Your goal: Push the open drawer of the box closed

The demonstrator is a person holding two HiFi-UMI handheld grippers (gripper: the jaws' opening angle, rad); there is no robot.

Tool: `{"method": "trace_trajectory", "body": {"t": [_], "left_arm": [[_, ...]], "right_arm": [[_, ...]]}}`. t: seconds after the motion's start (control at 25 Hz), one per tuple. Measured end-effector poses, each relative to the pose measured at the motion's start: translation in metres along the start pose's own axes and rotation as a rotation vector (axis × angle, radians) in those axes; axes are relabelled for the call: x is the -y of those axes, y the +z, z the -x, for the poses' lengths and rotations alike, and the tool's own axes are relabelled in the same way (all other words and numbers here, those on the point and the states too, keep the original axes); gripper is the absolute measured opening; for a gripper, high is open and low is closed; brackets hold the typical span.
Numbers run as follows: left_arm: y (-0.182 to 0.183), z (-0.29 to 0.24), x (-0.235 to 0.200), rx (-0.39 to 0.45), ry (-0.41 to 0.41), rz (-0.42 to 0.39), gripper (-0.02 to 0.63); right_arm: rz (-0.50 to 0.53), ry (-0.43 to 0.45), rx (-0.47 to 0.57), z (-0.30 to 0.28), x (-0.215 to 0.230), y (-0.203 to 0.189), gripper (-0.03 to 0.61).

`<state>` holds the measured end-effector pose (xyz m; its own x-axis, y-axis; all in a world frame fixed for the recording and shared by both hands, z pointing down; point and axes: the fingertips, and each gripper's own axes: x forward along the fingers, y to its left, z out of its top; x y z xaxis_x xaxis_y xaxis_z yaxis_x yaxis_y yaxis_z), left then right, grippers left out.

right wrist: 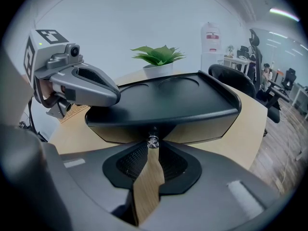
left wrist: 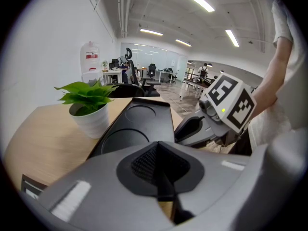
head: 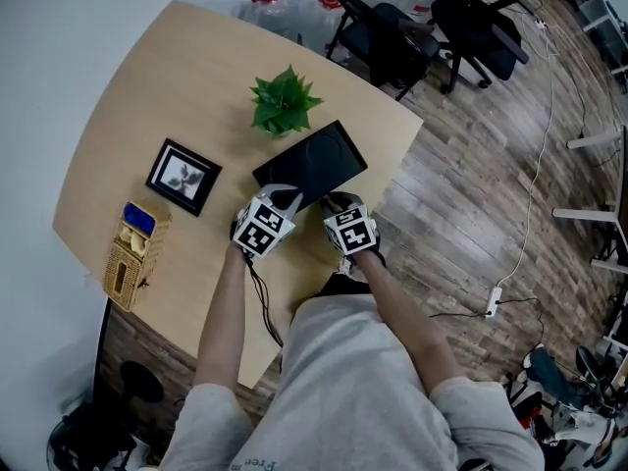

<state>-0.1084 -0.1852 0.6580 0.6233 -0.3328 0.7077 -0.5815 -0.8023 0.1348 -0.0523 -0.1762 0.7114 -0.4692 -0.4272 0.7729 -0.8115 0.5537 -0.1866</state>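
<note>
The black box (head: 312, 160) lies on the wooden table, its lid showing two round recesses (left wrist: 139, 124). In the right gripper view its tan drawer front (right wrist: 202, 129) sits under the lid's overhang and looks flush. A small metal knob (right wrist: 153, 141) marks the drawer's middle. My right gripper (right wrist: 152, 148) is at the box's near side (head: 334, 202), jaws closed to a narrow gap with the knob between the tips. My left gripper (left wrist: 156, 146) is shut and empty, resting at the lid's near left corner (head: 289, 199).
A potted green plant (head: 284, 101) stands just behind the box. A black picture frame (head: 183, 176) and a wicker box (head: 132, 253) lie to the left. The table edge (head: 392, 180) runs close by on the right. Office chairs (head: 392, 37) stand beyond.
</note>
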Motion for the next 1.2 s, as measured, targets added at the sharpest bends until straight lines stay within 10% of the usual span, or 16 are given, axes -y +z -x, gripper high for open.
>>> {"method": "trace_trajectory", "body": {"t": [0.72,1.2], "left_arm": [[-0.004,0.013,0.021,0.029,0.134,0.013,0.052],[-0.008,0.049,0.088,0.107,0.372,0.217,0.054]], "right_arm": [[-0.019,0.029,0.099,0.070,0.008,-0.009,0.072],[-0.082,0.070,0.257,0.122,0.008,-0.006,0.072]]}}
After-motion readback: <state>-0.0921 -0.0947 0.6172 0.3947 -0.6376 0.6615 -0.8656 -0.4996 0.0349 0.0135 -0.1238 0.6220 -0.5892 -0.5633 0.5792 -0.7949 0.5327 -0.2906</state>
